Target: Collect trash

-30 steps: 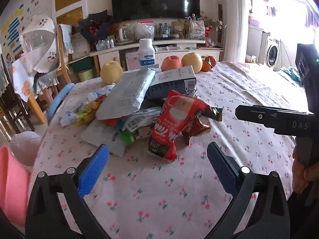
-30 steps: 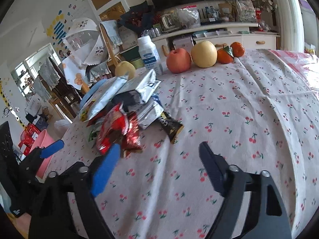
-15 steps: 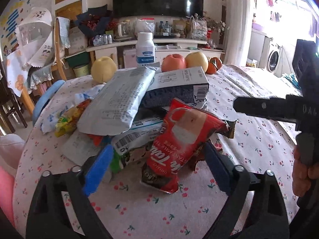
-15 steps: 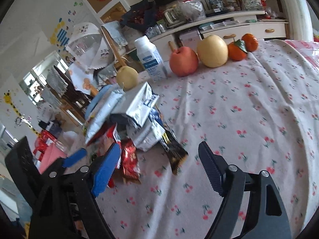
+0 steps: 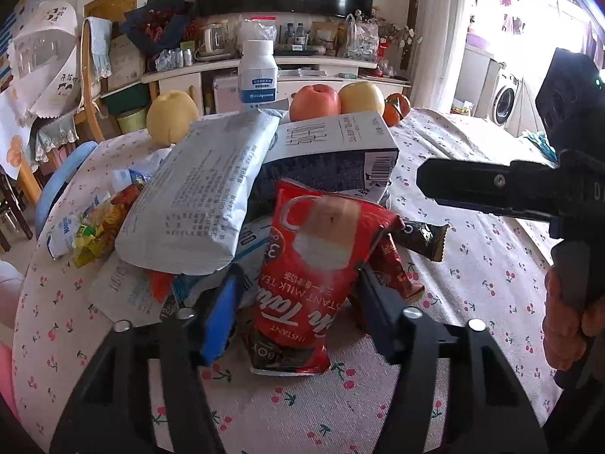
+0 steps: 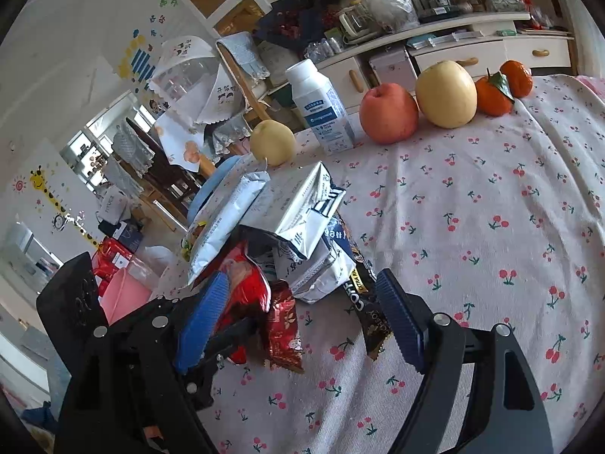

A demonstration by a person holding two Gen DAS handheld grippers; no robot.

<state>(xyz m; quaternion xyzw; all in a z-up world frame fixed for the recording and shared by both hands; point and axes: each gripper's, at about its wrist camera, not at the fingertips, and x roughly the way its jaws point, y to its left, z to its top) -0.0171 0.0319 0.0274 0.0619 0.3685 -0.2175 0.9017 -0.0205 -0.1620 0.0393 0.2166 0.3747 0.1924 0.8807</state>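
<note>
Left view only: my right hand [image 5: 567, 325] on its handle.
Left gripper [image 5: 295, 287]: my jaws, just closing, flank the red milk tea pouch [image 5: 314, 265] atop the trash pile on the table [image 5: 472, 265]; contact unclear.
Right gripper [image 6: 298, 314]: unclenched, nearer the pile than before.

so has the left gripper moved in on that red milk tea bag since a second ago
Yes. The left gripper has advanced toward the trash pile: the red milk tea bag, then well ahead, now sits between its jaws, which have just been closing; pad contact is unclear.
</note>
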